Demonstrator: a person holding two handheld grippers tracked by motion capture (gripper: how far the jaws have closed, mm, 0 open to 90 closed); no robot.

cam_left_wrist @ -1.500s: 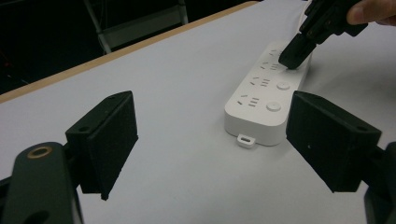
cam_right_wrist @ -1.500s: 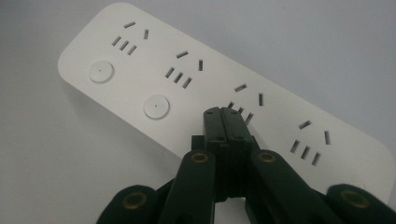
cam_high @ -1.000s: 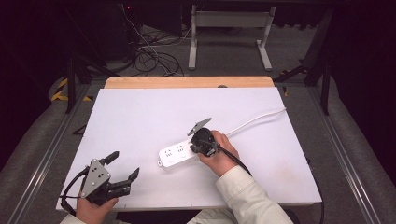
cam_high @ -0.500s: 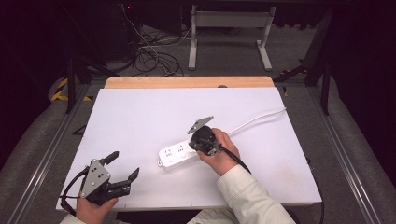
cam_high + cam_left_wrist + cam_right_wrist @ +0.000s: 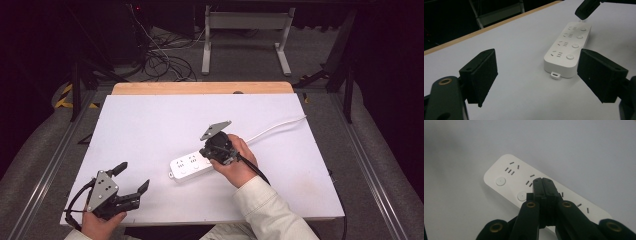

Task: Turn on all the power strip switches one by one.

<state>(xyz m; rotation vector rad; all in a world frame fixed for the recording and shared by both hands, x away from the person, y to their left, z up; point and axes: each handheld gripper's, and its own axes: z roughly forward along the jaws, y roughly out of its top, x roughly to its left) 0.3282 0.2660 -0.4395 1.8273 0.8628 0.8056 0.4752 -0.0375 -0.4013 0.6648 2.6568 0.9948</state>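
The white plastic power strip with four sockets and four round buttons (image 5: 192, 167) lies flat near the middle of the white desk (image 5: 150, 125), a little toward the person's side, its white cord (image 5: 275, 127) running off toward the far right edge. Right above it, the right tool (image 5: 543, 185) has its two black jaws pressed together with nothing between them, tips poised over the strip's socket row beside a round button; whether the tips touch the plastic I cannot tell. In the high view that right tool (image 5: 216, 150) sits in the right hand (image 5: 237, 165) at the strip's right end, grey three-cornered plate on top, a pale sleeve (image 5: 270, 210) trailing back to the bottom edge. Over at the near left corner of the desk, the left tool (image 5: 127, 184) is held well apart from the strip, jaws spread wide and empty. From the left tool's own view, the strip (image 5: 567, 48) shows between those parted jaws, farther off.
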